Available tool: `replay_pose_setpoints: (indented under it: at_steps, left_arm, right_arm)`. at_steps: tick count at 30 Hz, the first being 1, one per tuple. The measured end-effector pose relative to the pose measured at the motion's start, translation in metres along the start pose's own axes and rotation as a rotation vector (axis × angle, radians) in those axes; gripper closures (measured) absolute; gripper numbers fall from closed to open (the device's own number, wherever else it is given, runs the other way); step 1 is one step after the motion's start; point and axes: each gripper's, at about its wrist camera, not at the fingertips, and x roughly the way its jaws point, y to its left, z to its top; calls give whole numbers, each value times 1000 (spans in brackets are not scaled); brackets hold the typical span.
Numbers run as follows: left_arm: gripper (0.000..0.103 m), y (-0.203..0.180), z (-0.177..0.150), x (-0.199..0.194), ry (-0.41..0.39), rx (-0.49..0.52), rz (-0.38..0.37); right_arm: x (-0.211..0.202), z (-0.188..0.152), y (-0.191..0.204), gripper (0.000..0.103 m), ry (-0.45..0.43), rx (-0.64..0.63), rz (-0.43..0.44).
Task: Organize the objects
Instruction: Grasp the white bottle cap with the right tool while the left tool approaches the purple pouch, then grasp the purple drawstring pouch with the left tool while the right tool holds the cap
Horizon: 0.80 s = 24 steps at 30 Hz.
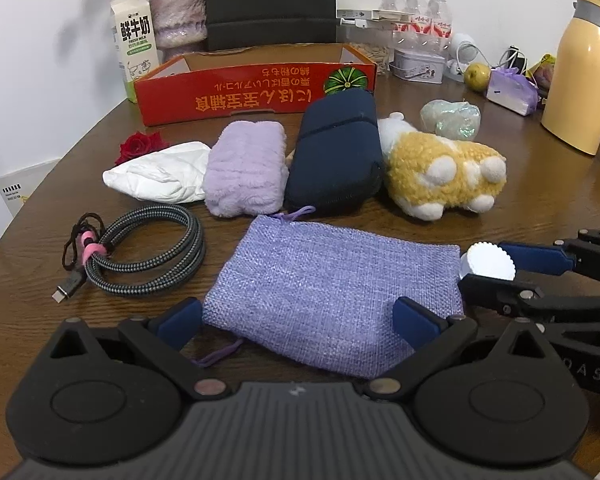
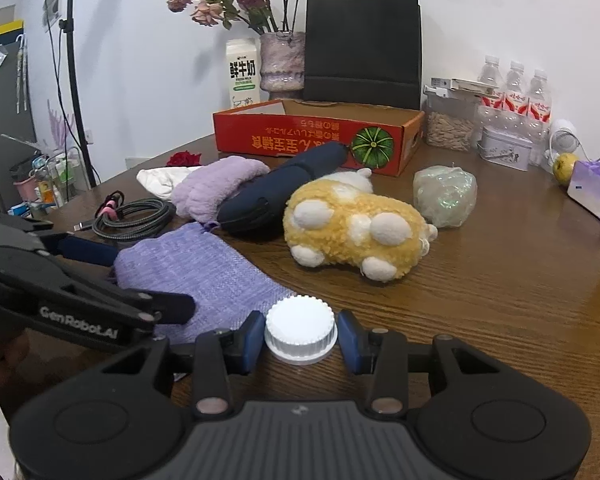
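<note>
1. White ribbed cap point(image 2: 300, 334) sits directly between the blue pads of the right claw point(image 2: 300, 338); the jaws are drawn in narrow against its sides and appear to grip it. It rests on the surface point(image 2: 520, 300), close in front of that claw.
2. Lilac woven pouch point(image 1: 332, 288) lies flat ahead of the left claw point(image 1: 300, 316), whose jaws stand wide, one at each near corner, neither pressing. Its long axis runs across that claw's line; the drawstring mouth is at the far end.
3. Judgement: the right claw is nearer the cap, the left nearer the pouch; the cap lies just beside the pouch's edge, to the left claw's right.
4. Beyond both claws: plush toy point(image 2: 356, 228), navy case point(image 1: 336, 152), coiled cable point(image 1: 148, 252), red cardboard tray point(image 1: 256, 96).
5. Surface is dark wood grain; white wall behind.
</note>
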Motion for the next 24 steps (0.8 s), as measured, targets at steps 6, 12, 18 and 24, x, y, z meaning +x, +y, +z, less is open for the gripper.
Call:
replay_pose_setpoints:
  at_steps: [6, 12, 18, 24]
  left_arm:
    - [0, 0, -4, 1, -15, -32, -5]
    - [0, -1, -6, 0, -32, -29, -8]
    - [13, -6, -10, -6, -57, -13, -22]
    - [52, -16, -13, -15, -82, 24, -70]
  right_arm:
    - [1, 0, -5, 63, -11, 10, 17]
    - [1, 0, -7, 63, -15, 22, 26]
    - [1, -1, -7, 63, -16, 28, 27]
    - [1, -1, -6, 63, -16, 20, 20]
